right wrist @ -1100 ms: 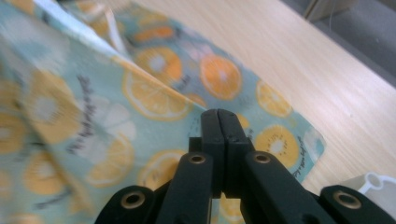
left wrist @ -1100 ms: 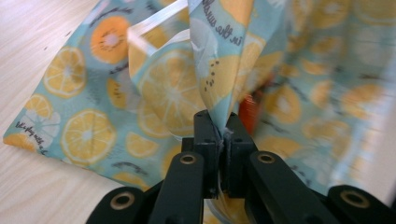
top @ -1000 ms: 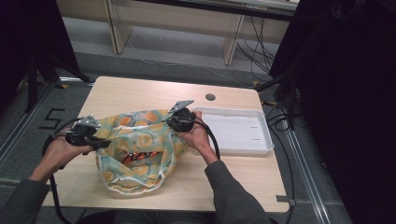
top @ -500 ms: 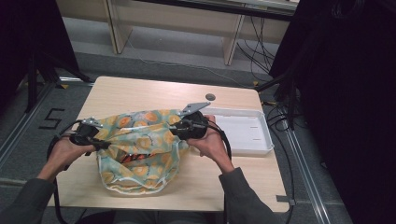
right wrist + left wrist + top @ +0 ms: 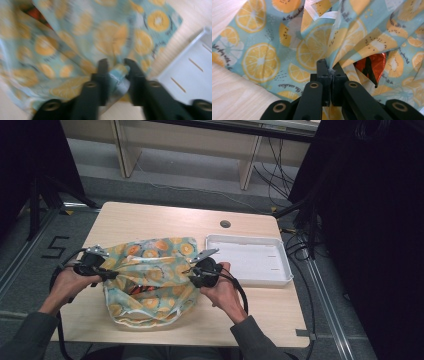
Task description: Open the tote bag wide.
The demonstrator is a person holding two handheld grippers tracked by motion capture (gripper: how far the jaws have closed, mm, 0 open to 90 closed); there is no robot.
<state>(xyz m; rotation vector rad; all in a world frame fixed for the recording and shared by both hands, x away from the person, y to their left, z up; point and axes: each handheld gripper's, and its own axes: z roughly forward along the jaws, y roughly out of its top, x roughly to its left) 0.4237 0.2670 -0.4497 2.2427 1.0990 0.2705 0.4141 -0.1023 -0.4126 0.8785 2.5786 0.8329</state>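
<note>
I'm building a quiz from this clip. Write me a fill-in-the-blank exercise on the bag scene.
1. The bag is printed with slices of ____ fruit.
2. The left gripper is ____ on the bag's edge.
3. Beside the bag, on the table, lies a white ____.
4. Through the bag's opening shows something shiny and ____ in colour.

Missing words: citrus; shut; tray; red

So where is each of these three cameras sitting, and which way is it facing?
High view: above the person's side, looking forward and down on the table; forearms, hands, both grippers.
Left gripper view: rides the left gripper, jaws shut on the citrus-print bag.
Right gripper view: rides the right gripper, bag fabric bunched between its jaws, white tray beside.
All share the bag.
</note>
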